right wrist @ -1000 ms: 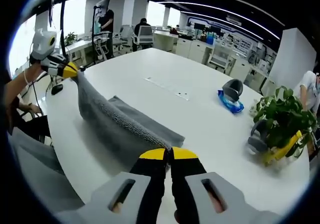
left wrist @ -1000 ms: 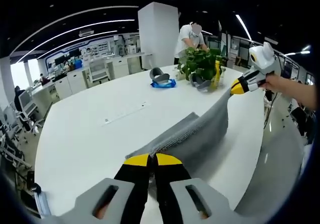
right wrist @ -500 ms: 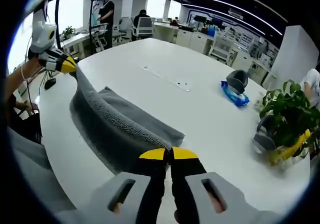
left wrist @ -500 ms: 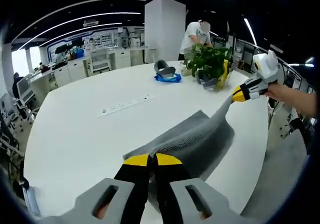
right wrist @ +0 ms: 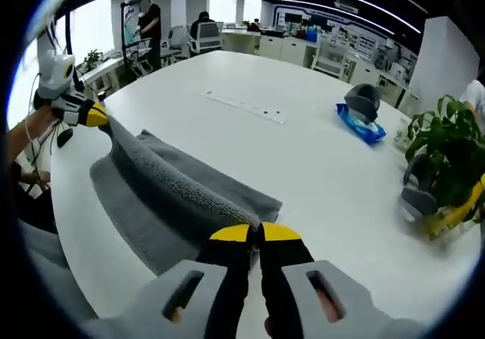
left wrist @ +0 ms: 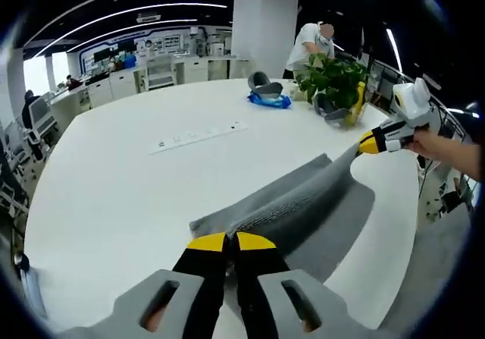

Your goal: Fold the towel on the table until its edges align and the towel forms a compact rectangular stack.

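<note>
Two yellow-tipped grippers, left gripper (left wrist: 231, 242) and right gripper (right wrist: 256, 233), clamped on opposite ends of long grey terry towel (left wrist: 303, 202), stretched lower-centre to right, over white table (left wrist: 114, 195).

- Left gripper (left wrist: 230, 241): jaws closed together, yellow tips touching, pinching cloth.
- Right gripper (right wrist: 255, 233): jaws closed likewise, pinching cloth.
- A hand (left wrist: 430, 138) grips the right gripper's handle.

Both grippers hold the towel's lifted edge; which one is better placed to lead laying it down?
Neither clearly. The left gripper and right gripper each stand shut on an end of the grey towel, its edge stretched between them over the table. They would probably lower together.
</note>
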{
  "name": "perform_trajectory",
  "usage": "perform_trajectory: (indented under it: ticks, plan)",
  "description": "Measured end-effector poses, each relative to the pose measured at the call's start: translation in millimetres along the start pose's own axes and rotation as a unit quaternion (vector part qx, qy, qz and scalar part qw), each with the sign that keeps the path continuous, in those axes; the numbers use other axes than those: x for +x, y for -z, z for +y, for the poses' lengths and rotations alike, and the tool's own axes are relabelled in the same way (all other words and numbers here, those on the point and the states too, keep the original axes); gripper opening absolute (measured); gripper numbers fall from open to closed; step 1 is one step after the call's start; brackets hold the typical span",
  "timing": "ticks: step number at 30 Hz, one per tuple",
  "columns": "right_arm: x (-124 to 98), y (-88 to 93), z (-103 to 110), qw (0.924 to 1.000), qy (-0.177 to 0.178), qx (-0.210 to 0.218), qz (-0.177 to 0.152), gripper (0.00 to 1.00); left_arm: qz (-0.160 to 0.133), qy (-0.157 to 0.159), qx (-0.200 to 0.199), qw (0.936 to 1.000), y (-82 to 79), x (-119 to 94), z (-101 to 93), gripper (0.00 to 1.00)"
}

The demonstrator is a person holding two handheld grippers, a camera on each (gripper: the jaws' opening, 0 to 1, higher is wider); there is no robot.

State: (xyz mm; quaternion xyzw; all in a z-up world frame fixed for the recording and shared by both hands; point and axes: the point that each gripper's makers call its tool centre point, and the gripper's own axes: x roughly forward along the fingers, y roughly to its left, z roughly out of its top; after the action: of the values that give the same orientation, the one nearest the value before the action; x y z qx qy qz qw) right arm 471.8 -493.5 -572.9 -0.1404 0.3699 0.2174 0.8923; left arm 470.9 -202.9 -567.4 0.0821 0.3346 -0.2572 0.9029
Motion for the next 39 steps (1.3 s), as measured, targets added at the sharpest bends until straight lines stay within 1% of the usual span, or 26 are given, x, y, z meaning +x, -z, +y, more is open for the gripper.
perform_trajectory:
  ticks: [2, 6, 8, 10, 13, 15, 16, 17, 18, 20, 24, 27, 32, 34, 36, 37, 39]
  plan:
    - [7.1, 0.3, -2.2, 1.0000, 0.006, -0.006, 0.003, 0.01, -0.003, -0.006, 0.008, 0.9999, 1.9, 5.4, 2.1, 0.03]
    - [19.9, 4.6, -4.1, 0.9998, 0.012, -0.009, 0.012, 0.02, 0.002, -0.013, 0.012, 0.9998, 5.6, 13.5, 4.3, 0.04]
    - [25.0, 5.2, -5.8, 0.9996, 0.021, -0.017, 0.012, 0.02, -0.002, -0.025, 0.011, 0.9996, 5.2, 16.8, 8.3, 0.04]
    - [28.2, 4.8, -5.8, 0.9994, 0.025, -0.018, 0.014, 0.02, -0.001, -0.028, 0.011, 0.9995, 5.1, 18.6, 9.1, 0.04]
    - [28.8, 3.1, -6.5, 0.9994, 0.029, -0.016, 0.009, 0.03, -0.002, -0.031, 0.010, 0.9995, 5.2, 19.8, 9.1, 0.04]
    - [28.8, 3.4, -7.1, 0.9993, 0.032, -0.017, 0.009, 0.05, -0.002, -0.033, 0.010, 0.9994, 5.4, 20.0, 10.2, 0.05]
    - [28.7, 3.6, -6.7, 0.9993, 0.032, -0.017, 0.009, 0.06, -0.004, -0.034, 0.009, 0.9994, 5.3, 19.8, 11.0, 0.05]
    - [28.3, 4.7, -3.1, 0.9996, 0.022, -0.014, 0.010, 0.06, -0.006, -0.036, 0.007, 0.9993, 5.0, 19.0, 11.8, 0.06]
    - [27.1, 5.4, -2.2, 0.9997, 0.020, -0.010, 0.009, 0.08, -0.010, -0.040, 0.009, 0.9991, 4.4, 17.0, 13.6, 0.06]
    - [24.6, 6.0, -1.5, 0.9997, 0.022, -0.010, 0.004, 0.12, -0.016, -0.039, 0.011, 0.9990, 4.0, 14.2, 15.1, 0.06]
    - [19.5, 9.8, 0.4, 0.9997, 0.022, -0.007, 0.001, 0.17, -0.025, -0.042, 0.006, 0.9988, 2.0, 8.5, 21.1, 0.06]
    - [16.2, 13.7, 2.5, 0.9998, 0.018, 0.000, 0.000, 0.18, -0.027, -0.040, 0.001, 0.9988, 1.6, 7.9, 22.4, 0.06]
    - [12.5, 28.1, 14.1, 0.9998, 0.009, 0.018, 0.006, 0.16, -0.020, -0.034, 0.001, 0.9992, 3.8, 12.8, 19.5, 0.05]
    - [12.5, 35.4, 19.3, 0.9996, 0.004, 0.024, 0.012, 0.11, -0.013, -0.030, 0.005, 0.9995, 5.7, 17.8, 15.8, 0.05]
    - [13.0, 45.8, 24.0, 0.9993, 0.004, 0.032, 0.021, 0.10, -0.005, -0.026, 0.011, 0.9996, 7.7, 23.7, 11.4, 0.05]
    - [12.8, 52.9, 26.6, 0.9988, 0.003, 0.038, 0.030, 0.10, 0.000, -0.024, 0.014, 0.9996, 9.4, 26.4, 9.8, 0.05]
    - [11.1, 60.1, 31.4, 0.9980, -0.001, 0.056, 0.032, 0.07, 0.016, -0.021, 0.026, 0.9993, 14.8, 33.3, 5.7, 0.04]
